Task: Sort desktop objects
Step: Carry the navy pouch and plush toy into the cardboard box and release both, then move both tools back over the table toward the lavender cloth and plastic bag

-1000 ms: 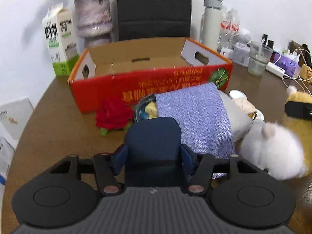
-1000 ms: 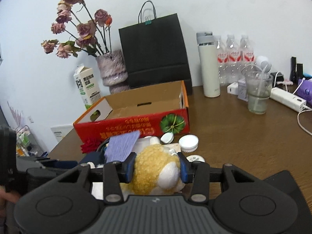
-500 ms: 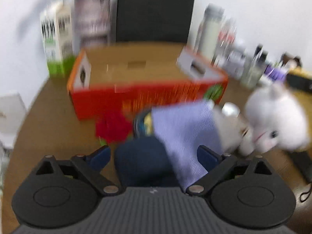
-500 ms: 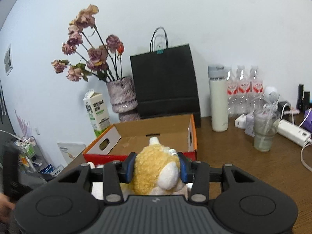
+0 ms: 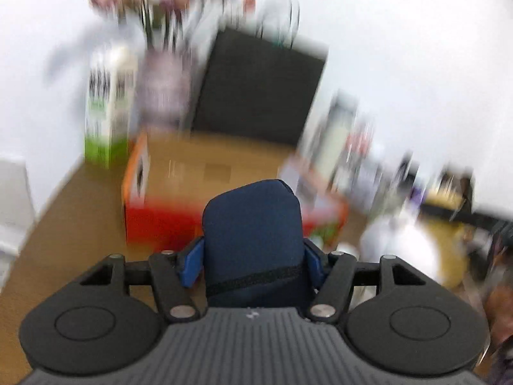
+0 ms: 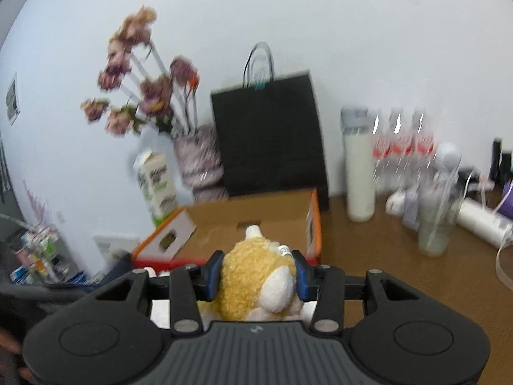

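My left gripper (image 5: 253, 261) is shut on a dark navy pouch (image 5: 253, 240) and holds it up in front of the open red cardboard box (image 5: 205, 173). My right gripper (image 6: 258, 272) is shut on a yellow plush toy (image 6: 256, 276) and holds it up just before the same box (image 6: 253, 215). A white plush toy (image 5: 400, 247) shows at the right of the left wrist view, which is blurred by motion.
Behind the box stand a milk carton (image 6: 155, 186), a vase of dried roses (image 6: 198, 157) and a black paper bag (image 6: 269, 134). A white flask (image 6: 359, 170), water bottles (image 6: 404, 147), a glass (image 6: 437, 221) and a power strip (image 6: 484, 221) crowd the right of the brown table (image 6: 400, 272).
My left gripper opened, closed again on the navy pouch and lifted it off the table. My right gripper rose with the yellow plush toy toward the box.
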Available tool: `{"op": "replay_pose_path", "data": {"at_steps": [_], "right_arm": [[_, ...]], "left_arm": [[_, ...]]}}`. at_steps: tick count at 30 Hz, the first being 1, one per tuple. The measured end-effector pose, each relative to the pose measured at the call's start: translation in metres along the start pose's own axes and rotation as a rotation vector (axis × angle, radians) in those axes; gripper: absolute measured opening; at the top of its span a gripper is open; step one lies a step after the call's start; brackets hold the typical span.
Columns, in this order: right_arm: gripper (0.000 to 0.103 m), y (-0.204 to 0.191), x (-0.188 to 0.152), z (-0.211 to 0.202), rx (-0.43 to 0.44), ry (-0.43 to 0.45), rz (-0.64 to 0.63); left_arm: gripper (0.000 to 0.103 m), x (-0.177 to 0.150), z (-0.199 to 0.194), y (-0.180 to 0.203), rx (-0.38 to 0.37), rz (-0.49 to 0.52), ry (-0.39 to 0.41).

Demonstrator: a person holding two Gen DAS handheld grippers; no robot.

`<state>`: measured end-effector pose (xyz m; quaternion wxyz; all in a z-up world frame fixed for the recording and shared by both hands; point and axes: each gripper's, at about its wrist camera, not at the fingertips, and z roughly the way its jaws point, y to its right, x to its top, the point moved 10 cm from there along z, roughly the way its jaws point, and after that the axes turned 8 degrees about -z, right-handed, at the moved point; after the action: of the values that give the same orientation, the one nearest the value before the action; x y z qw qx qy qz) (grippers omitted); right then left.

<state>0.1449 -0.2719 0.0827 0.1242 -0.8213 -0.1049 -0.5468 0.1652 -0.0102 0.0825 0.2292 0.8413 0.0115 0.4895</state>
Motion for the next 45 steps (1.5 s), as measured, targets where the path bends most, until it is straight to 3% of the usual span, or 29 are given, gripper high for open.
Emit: {"op": "replay_pose_path", "data": {"at_steps": [4, 6, 9, 13, 15, 16, 19, 21, 24, 27, 29, 30, 33, 36, 39, 45], "right_arm": [[0.043, 0.014, 0.059, 0.019, -0.024, 0.064, -0.013], [0.043, 0.012, 0.088, 0.053, -0.015, 0.041, -0.056], [0.043, 0.009, 0.101, 0.125, -0.019, -0.083, -0.134], [0.043, 0.008, 0.074, 0.207, -0.009, -0.262, -0.179], [0.043, 0.01, 0.051, 0.239, -0.036, -0.333, -0.229], [0.043, 0.011, 0.039, 0.252, -0.053, -0.374, -0.248], [0.043, 0.011, -0.001, 0.282, -0.043, -0.507, -0.3], [0.043, 0.01, -0.016, 0.292, -0.054, -0.547, -0.329], [0.044, 0.016, -0.027, 0.295, -0.079, -0.569, -0.336], [0.047, 0.013, -0.033, 0.289, -0.041, -0.585, -0.384], [0.055, 0.007, -0.035, 0.284, -0.033, -0.581, -0.453], [0.057, 0.006, -0.034, 0.281, -0.042, -0.577, -0.474], [0.062, 0.004, -0.021, 0.27, -0.068, -0.562, -0.442], [0.074, 0.0, 0.003, 0.247, -0.08, -0.513, -0.386], [0.081, -0.008, 0.027, 0.217, -0.069, -0.454, -0.342], [0.093, -0.018, 0.051, 0.161, -0.05, -0.371, -0.228]], "left_arm": [[0.064, 0.075, 0.013, 0.01, 0.054, 0.05, 0.097], [0.064, 0.099, 0.047, 0.009, 0.12, 0.086, 0.062], [0.064, 0.113, 0.118, -0.004, 0.268, 0.171, -0.028], [0.06, 0.099, 0.186, -0.04, 0.425, 0.266, -0.123], [0.051, 0.084, 0.207, -0.059, 0.476, 0.269, -0.184], [0.042, 0.071, 0.216, -0.068, 0.488, 0.263, -0.233], [0.039, 0.051, 0.231, -0.073, 0.493, 0.318, -0.309], [0.041, 0.033, 0.245, -0.075, 0.493, 0.355, -0.38], [0.051, 0.016, 0.252, -0.078, 0.491, 0.355, -0.427], [0.068, 0.009, 0.239, -0.067, 0.381, 0.305, -0.458], [0.069, 0.009, 0.223, -0.059, 0.306, 0.271, -0.49], [0.072, 0.016, 0.212, -0.057, 0.295, 0.266, -0.469], [0.084, 0.046, 0.183, -0.058, 0.327, 0.228, -0.38], [0.09, 0.066, 0.156, -0.061, 0.363, 0.177, -0.338], [0.101, 0.064, 0.134, -0.053, 0.364, 0.158, -0.318], [0.103, 0.051, 0.11, -0.05, 0.359, 0.119, -0.276]]}}
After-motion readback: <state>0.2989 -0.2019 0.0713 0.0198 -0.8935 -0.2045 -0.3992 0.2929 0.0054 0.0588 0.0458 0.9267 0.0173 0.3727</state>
